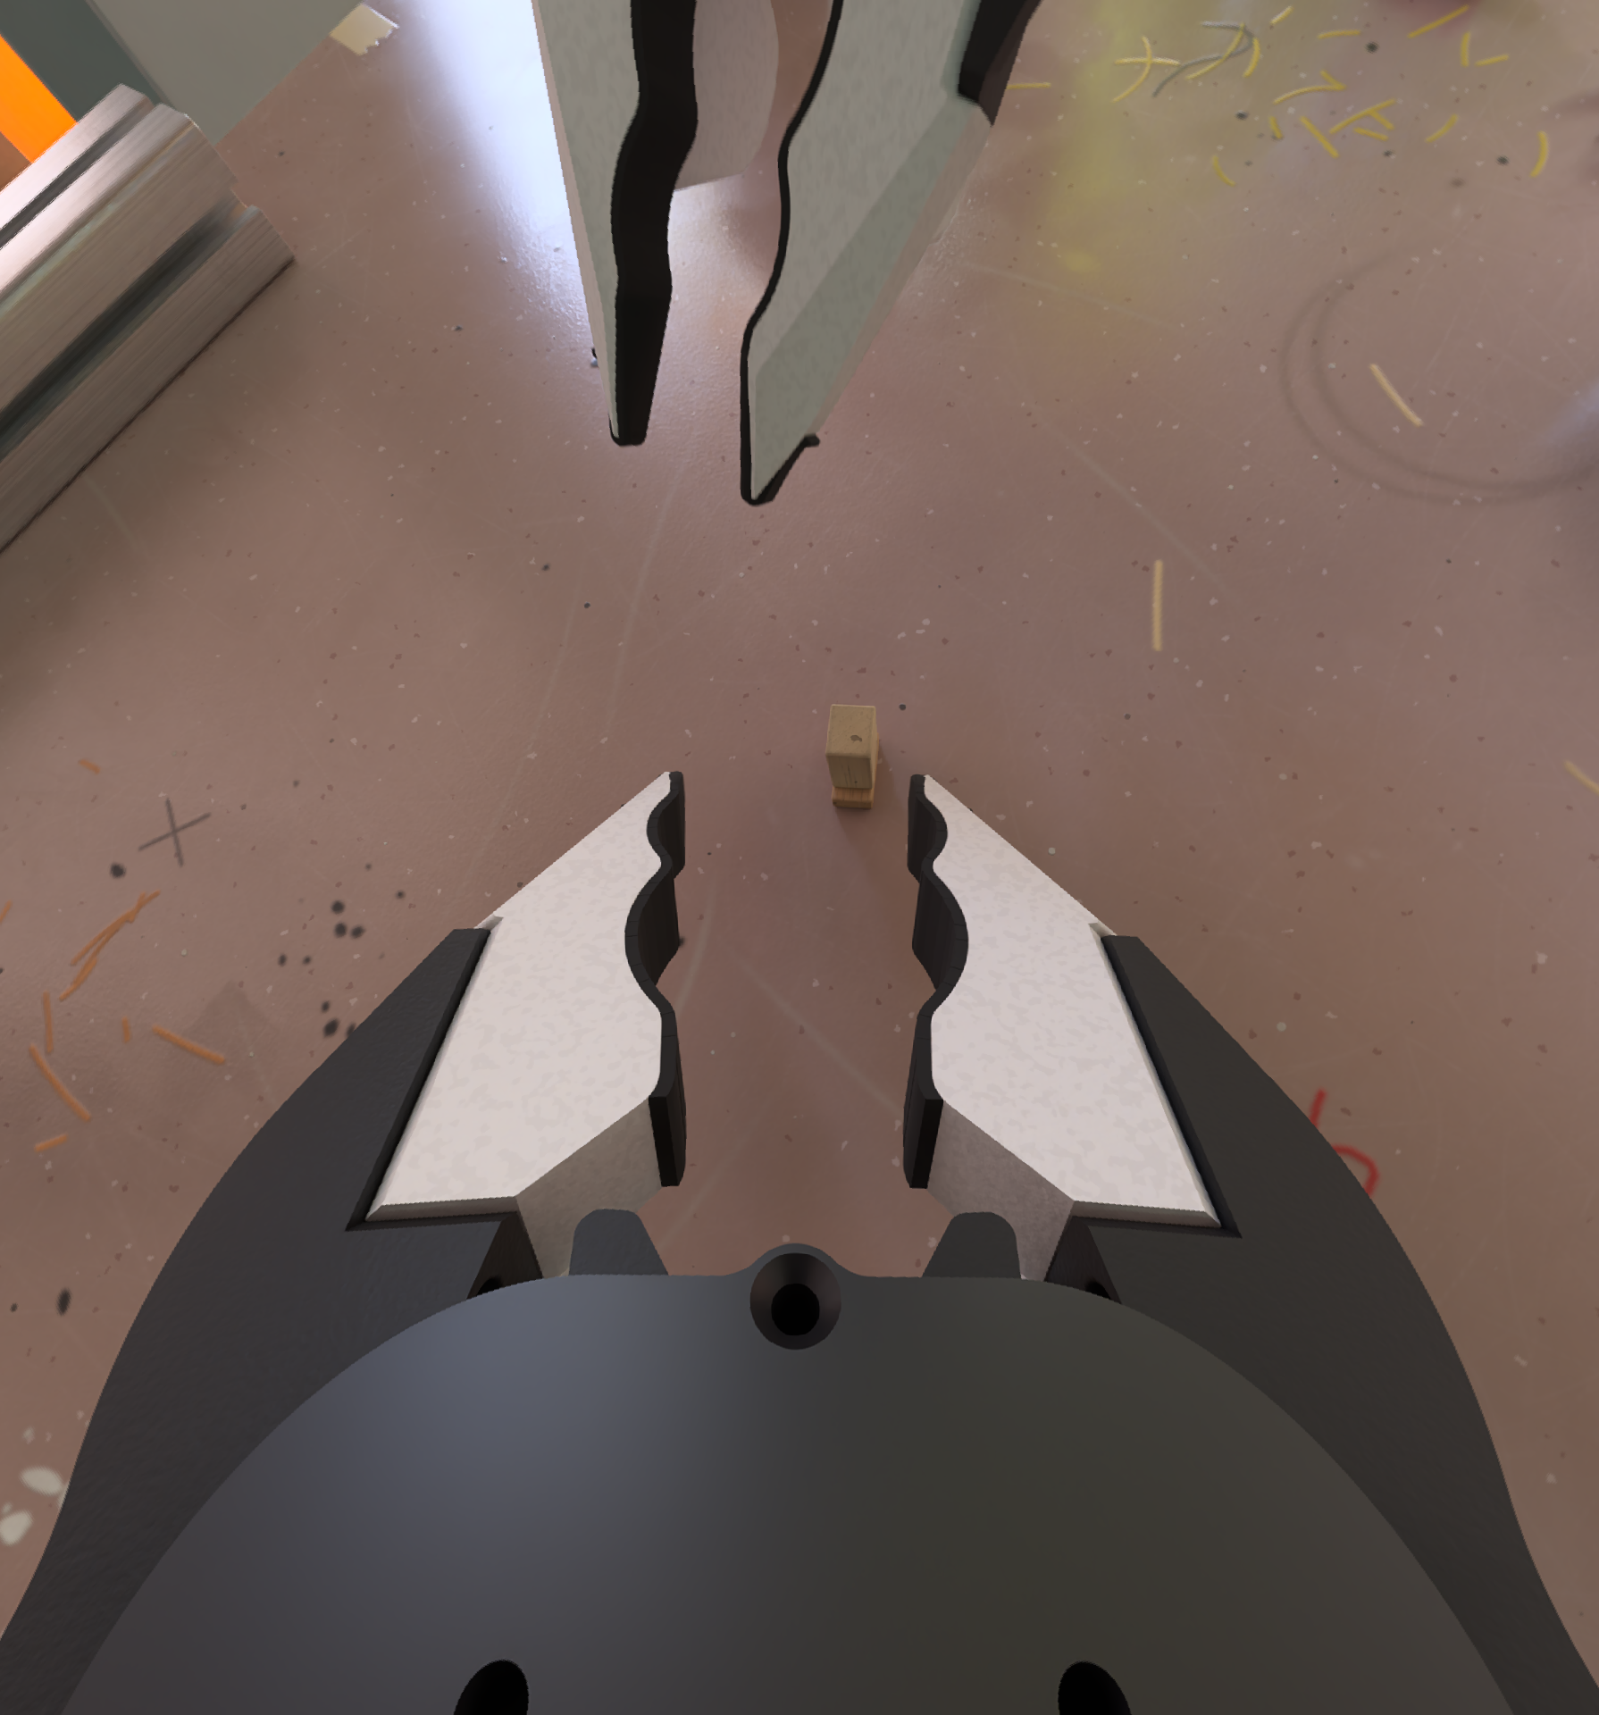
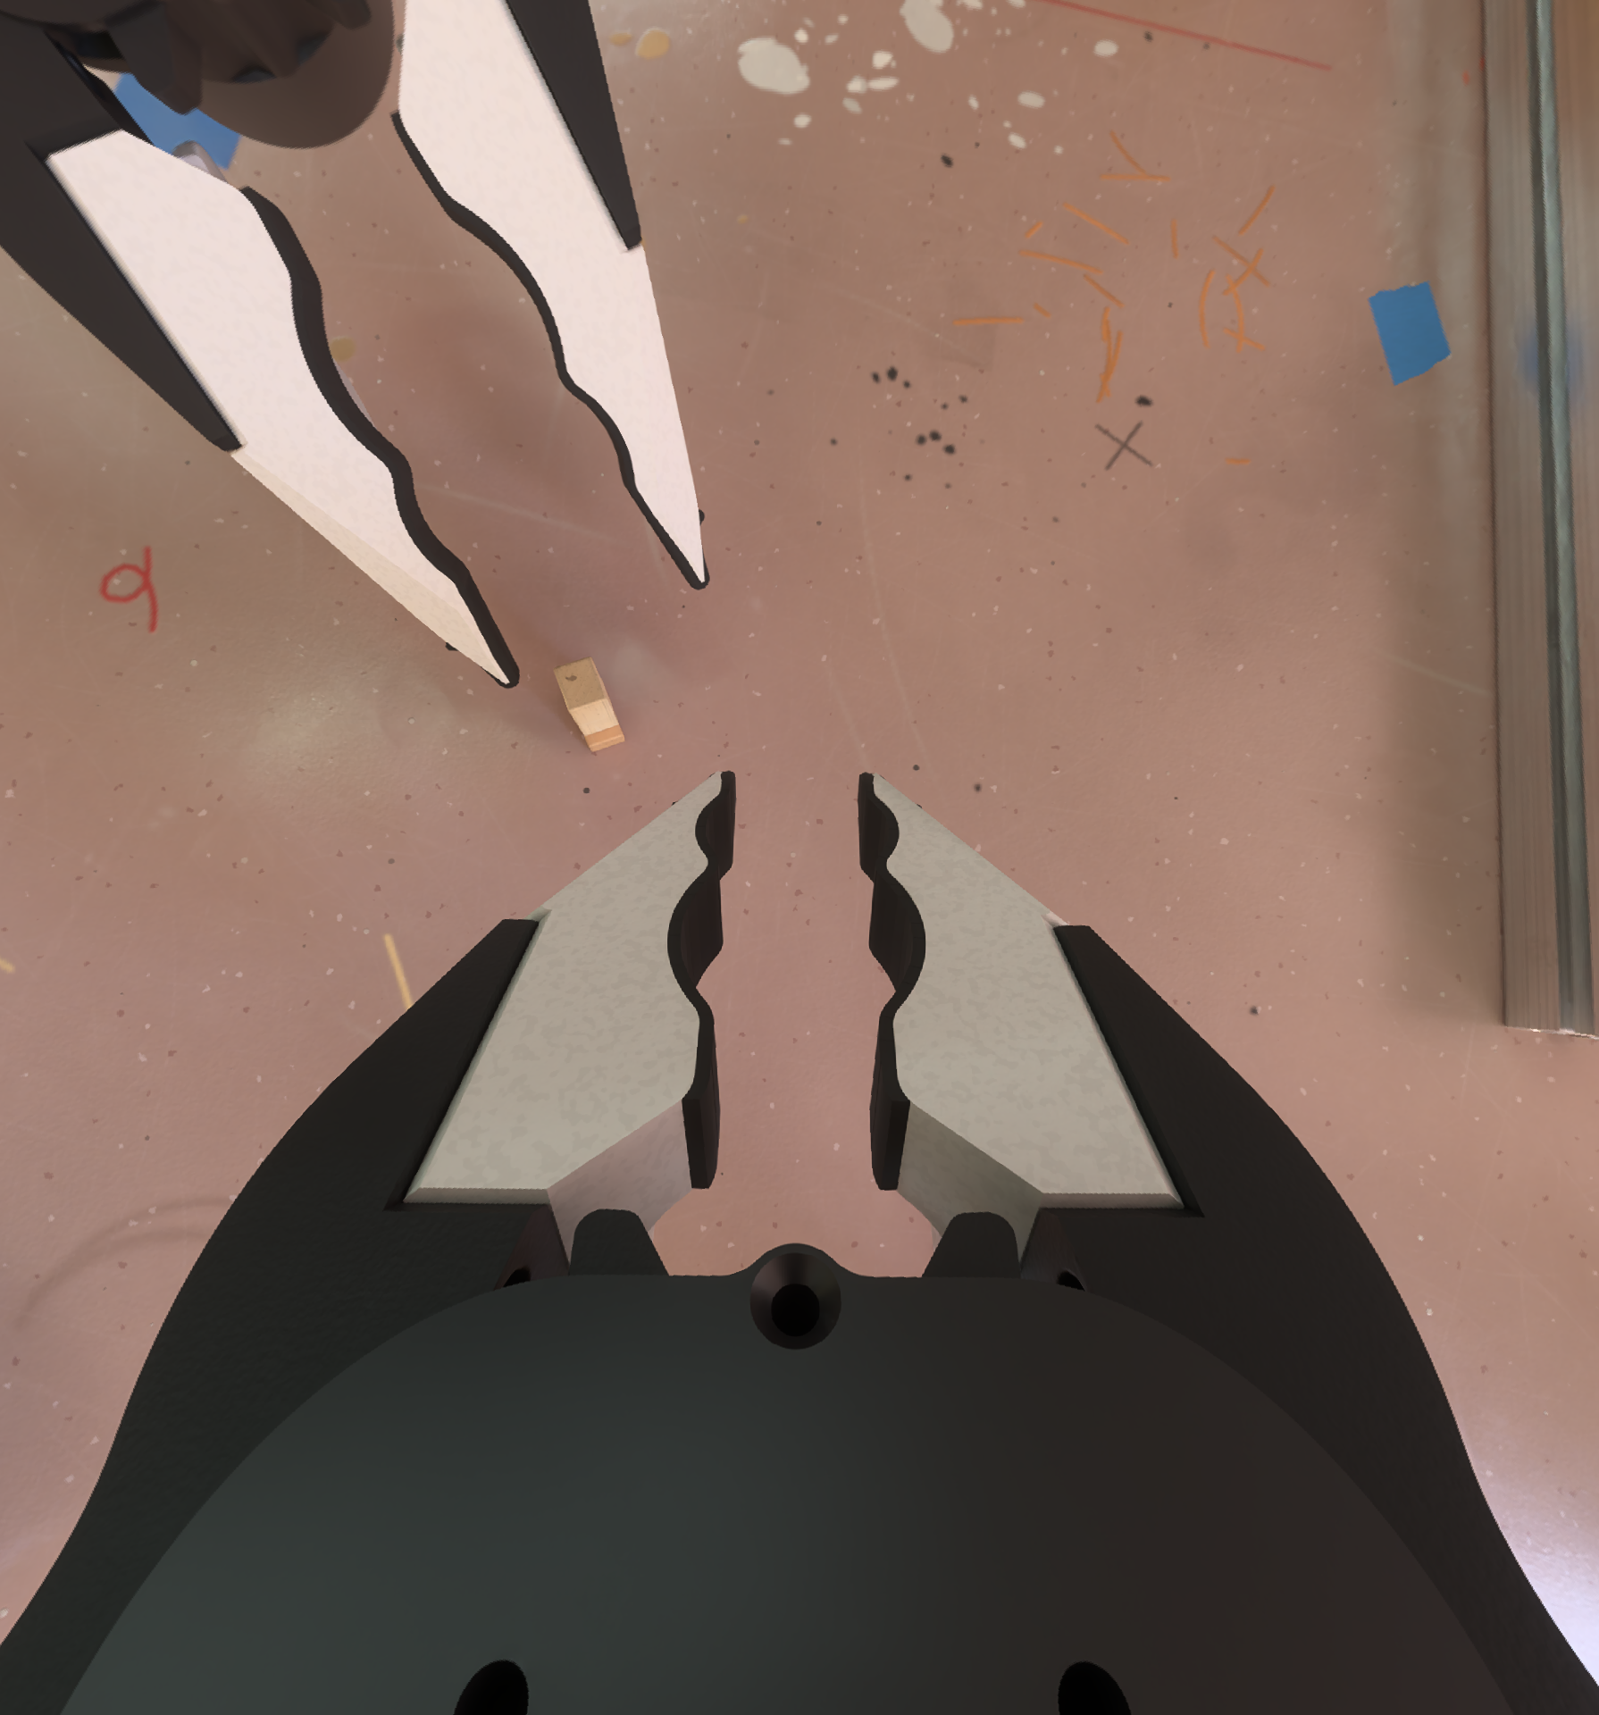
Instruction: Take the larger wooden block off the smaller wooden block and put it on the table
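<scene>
Both of my grippers hang above the table point(image 1: 406, 650), pointing down at it, and neither holds anything. My left gripper point(image 1: 796, 780) has its two fingers spread with a wide gap of bare tabletop between them; my right gripper point(image 2: 796, 780) is parted too, though its gap is narrower. The larger wooden block point(image 1: 851, 754) stands upright on the smaller wooden block point(image 1: 852, 796), the pair resting on the table. From my left wrist the stack sits just ahead of my fingertips, a little toward my right finger point(image 1: 1037, 1002) rather than centred in the gap. From my right wrist the same stack, larger wooden block point(image 2: 580, 693) over smaller wooden block point(image 2: 605, 738), lies ahead and off to the left of my own fingertips, with the tip of my left gripper point(image 2: 605, 631) just beside it but not touching. The tabletop around the blocks is open, marked only with paint flecks, orange scratches point(image 2: 1148, 269) and a red scribble point(image 2: 132, 585). A ribbed metal rail point(image 2: 1566, 557) runs along the right border of my right wrist view, well apart from the blocks, with a scrap of blue tape point(image 2: 1408, 332) just beside it. The same metal rail point(image 1: 81, 306) shows at the upper left of my left wrist view.
</scene>
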`<action>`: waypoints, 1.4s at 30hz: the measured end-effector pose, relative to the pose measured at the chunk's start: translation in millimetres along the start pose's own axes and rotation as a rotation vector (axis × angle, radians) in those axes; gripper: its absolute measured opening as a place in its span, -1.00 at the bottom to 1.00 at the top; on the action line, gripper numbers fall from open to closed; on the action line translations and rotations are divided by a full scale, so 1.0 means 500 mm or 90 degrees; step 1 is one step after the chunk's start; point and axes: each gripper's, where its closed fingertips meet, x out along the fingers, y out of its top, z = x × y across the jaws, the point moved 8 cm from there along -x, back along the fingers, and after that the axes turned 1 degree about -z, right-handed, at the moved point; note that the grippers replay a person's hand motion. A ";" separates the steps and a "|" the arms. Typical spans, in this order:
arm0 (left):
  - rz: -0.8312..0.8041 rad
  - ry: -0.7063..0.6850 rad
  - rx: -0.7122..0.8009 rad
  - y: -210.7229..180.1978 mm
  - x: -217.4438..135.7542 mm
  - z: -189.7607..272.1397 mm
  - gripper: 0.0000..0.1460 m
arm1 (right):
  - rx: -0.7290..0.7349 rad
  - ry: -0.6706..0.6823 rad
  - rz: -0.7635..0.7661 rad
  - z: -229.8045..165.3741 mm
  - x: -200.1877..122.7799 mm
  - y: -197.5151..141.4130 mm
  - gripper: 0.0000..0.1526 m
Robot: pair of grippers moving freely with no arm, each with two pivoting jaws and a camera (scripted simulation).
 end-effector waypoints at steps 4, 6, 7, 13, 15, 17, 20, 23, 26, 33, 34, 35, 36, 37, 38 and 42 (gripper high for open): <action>-0.012 -0.014 0.020 -0.003 0.002 -0.006 -0.30 | -0.006 -0.011 0.020 0.008 -0.016 0.001 -0.66; -0.011 -0.019 0.030 -0.001 0.001 -0.007 -0.30 | -0.003 -0.015 0.042 0.012 -0.030 0.005 -0.66; -0.007 -0.023 0.034 0.002 0.001 -0.008 -0.29 | 0.000 -0.017 0.060 0.015 -0.039 0.009 -0.66; -0.006 -0.030 0.058 0.021 0.011 -0.009 -0.28 | 0.060 -0.105 0.164 0.054 -0.102 0.024 -0.67; -0.002 -0.033 0.066 0.025 0.018 -0.007 -0.32 | 0.083 -0.150 0.155 0.066 -0.118 0.018 -0.67; 0.004 -0.034 0.076 0.029 0.024 -0.003 -0.37 | 0.087 -0.165 0.145 0.069 -0.132 0.013 -0.67; -0.006 -0.032 0.087 0.030 0.032 0.003 -0.58 | 0.076 -0.170 0.131 0.063 -0.141 0.006 -0.67; -0.010 -0.033 0.066 0.028 0.038 0.006 -0.60 | 0.065 -0.165 0.097 0.057 -0.131 -0.003 -0.67; 0.000 -0.025 0.034 0.022 0.032 0.003 -0.45 | 0.046 -0.150 0.038 0.047 -0.112 -0.013 -0.66; -0.001 -0.033 0.029 0.017 0.023 0.001 -0.43 | 0.081 -0.126 -0.028 0.040 -0.108 -0.042 -0.54; -0.010 -0.036 0.037 0.017 0.027 0.003 -0.50 | 0.091 -0.121 -0.034 0.040 -0.110 -0.047 -0.54; -0.017 -0.037 0.045 0.018 0.031 0.005 -0.57 | 0.101 -0.115 -0.045 0.041 -0.111 -0.054 -0.54; -0.024 -0.036 0.052 0.017 0.036 0.007 -0.64 | 0.109 -0.111 -0.061 0.040 -0.111 -0.062 -0.54; -0.029 -0.035 0.058 0.017 0.038 0.009 -0.73 | 0.114 -0.104 -0.076 0.038 -0.110 -0.069 -0.54; -0.028 -0.036 0.059 0.017 0.039 0.012 -0.82 | 0.116 -0.090 -0.089 0.033 -0.108 -0.076 -0.55; -0.024 -0.043 0.053 0.014 0.037 0.018 -0.87 | 0.113 -0.053 -0.138 0.019 -0.086 -0.099 -0.56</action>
